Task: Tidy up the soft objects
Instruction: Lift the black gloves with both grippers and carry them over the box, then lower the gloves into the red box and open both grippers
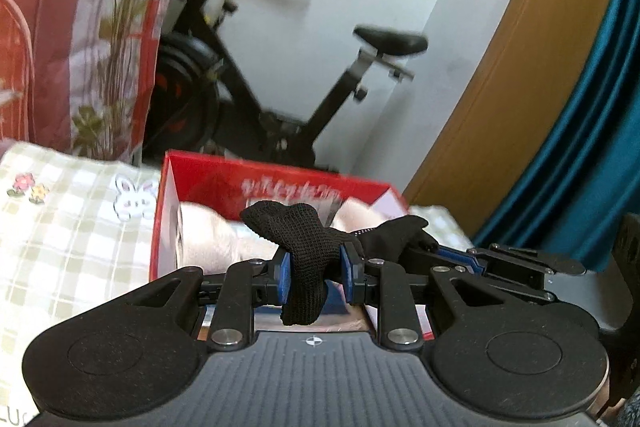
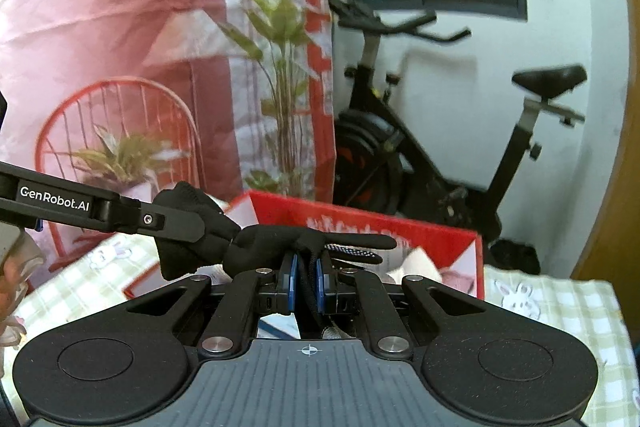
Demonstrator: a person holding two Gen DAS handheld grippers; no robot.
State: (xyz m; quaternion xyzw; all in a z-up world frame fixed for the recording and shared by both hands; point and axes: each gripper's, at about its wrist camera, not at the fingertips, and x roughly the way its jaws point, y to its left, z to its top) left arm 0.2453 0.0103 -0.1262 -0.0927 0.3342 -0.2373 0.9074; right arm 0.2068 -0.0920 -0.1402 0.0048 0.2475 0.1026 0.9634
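Grippers both clenched on one black knit glove [image 1: 308, 255]: left gripper [image 1: 317, 269] and right gripper [image 2: 306, 281] hold it above the red box [image 1: 276, 183] on the checked cloth [image 1: 60, 227], exercise bike [image 1: 280, 75] behind

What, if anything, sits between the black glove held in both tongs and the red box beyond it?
Nothing visible. The black glove hangs between the left tongs and right tongs, just over the open red box, which already holds pale soft items.

"GenRobot.AI" on left gripper [image 2: 192, 223]
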